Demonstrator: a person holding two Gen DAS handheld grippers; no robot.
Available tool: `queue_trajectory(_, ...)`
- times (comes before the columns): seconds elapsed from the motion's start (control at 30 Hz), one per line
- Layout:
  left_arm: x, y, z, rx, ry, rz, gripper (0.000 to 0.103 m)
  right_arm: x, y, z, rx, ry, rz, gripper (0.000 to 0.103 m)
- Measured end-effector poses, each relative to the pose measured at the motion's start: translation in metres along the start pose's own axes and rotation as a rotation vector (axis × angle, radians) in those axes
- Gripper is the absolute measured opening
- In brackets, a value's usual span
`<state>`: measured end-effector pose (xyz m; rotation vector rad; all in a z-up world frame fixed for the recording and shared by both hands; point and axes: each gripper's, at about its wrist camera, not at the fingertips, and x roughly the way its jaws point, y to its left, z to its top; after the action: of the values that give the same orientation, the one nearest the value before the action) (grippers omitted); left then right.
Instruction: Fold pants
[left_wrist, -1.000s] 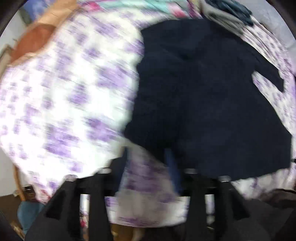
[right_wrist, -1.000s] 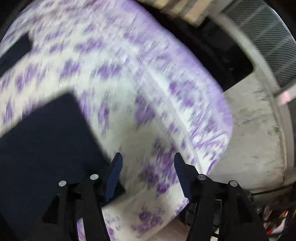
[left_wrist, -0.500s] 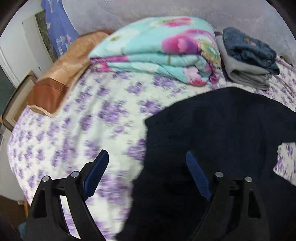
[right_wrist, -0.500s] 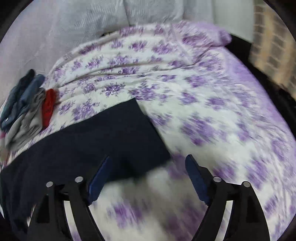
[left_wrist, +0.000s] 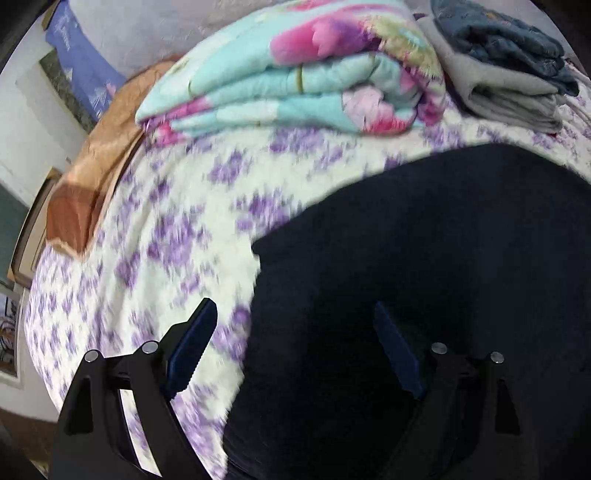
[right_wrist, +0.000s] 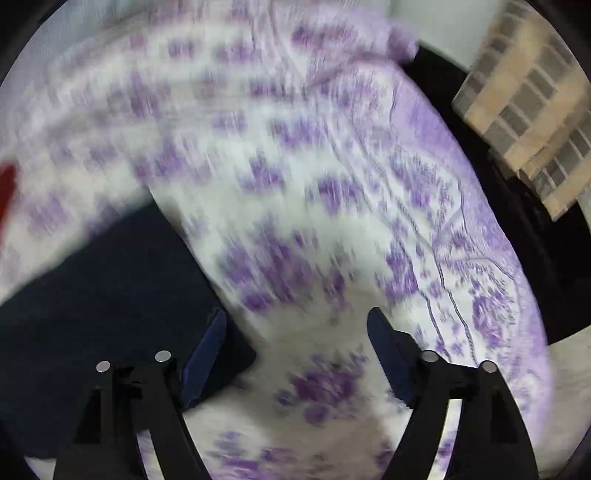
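Left wrist view: the dark navy pants (left_wrist: 424, 258) lie spread flat on the bed's purple-flowered sheet (left_wrist: 166, 236), in front of a folded floral quilt (left_wrist: 295, 74) and a stack of folded clothes (left_wrist: 509, 66). They look soft, limp and light, best pinched at an edge or corner. The left gripper (left_wrist: 295, 343) hangs released, jaws wide; the pants' left edge runs between them.

Right wrist view: the right gripper (right_wrist: 295, 350) is likewise released; a pants corner (right_wrist: 229, 354) sits at its left jaw, with bare sheet (right_wrist: 314, 221) between the jaws.
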<state>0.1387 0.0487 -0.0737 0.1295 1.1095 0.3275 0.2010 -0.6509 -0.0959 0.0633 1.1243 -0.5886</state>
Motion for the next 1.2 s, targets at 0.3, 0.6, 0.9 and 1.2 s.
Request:
queue_trajectory(0.3, 0.017, 0.026, 0.037, 0.039, -0.042, -0.007, 0.091, -0.059, 0.108, -0.011, -0.183, -0.238, 0.246, 0.092)
queue_trajectory(0.6, 0.048, -0.011, 0.05, 0.218, -0.002, -0.137, 0.015, -0.096, 0.21, -0.057, -0.264, -0.107, 0.603, 0.092)
queue_trajectory(0.9, 0.035, 0.024, 0.094, 0.077, -0.145, 0.176, 0.0, -0.105, 0.314, -0.118, -0.473, -0.051, 0.661, 0.1)
queue_trajectory(1.2, 0.043, 0.035, 0.084, 0.035, -0.037, -0.163, 0.071, -0.142, 0.295, -0.08, -0.597, -0.204, 0.669, 0.099)
